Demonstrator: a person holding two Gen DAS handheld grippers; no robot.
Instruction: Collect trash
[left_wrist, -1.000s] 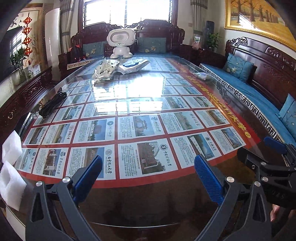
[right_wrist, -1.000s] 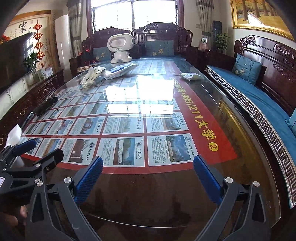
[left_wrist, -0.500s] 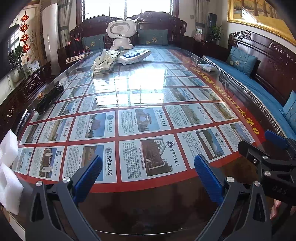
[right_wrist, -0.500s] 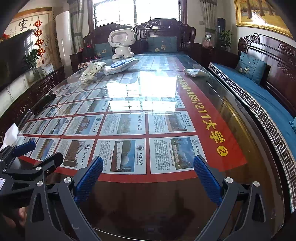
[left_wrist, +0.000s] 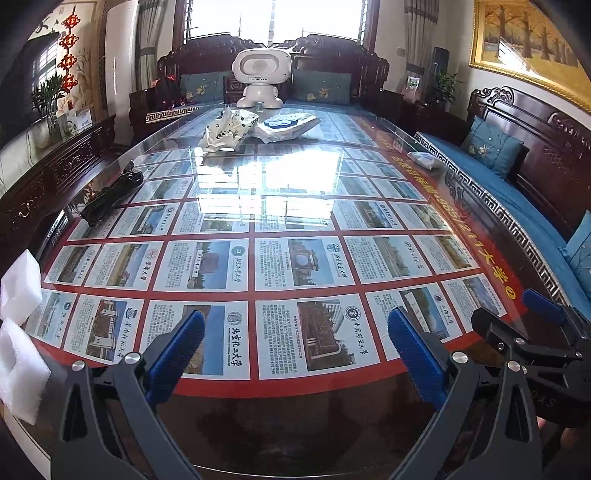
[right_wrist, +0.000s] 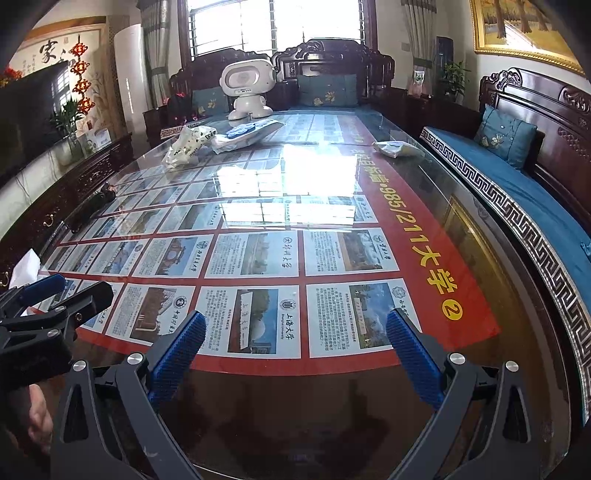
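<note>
glass table (left_wrist: 295, 424) holds crumpled wrapper (left_wrist: 227, 129) far beyond left gripper (left_wrist: 295, 354).

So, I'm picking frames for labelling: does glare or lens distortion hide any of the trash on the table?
Left wrist view: window glare whitens the glass table mid-way, just short of the crumpled white bag; fisheye bends the table edges. Right wrist view: the same glare patch lies between the bag and the small wrapper; both stay readable, though small and soft.
</note>
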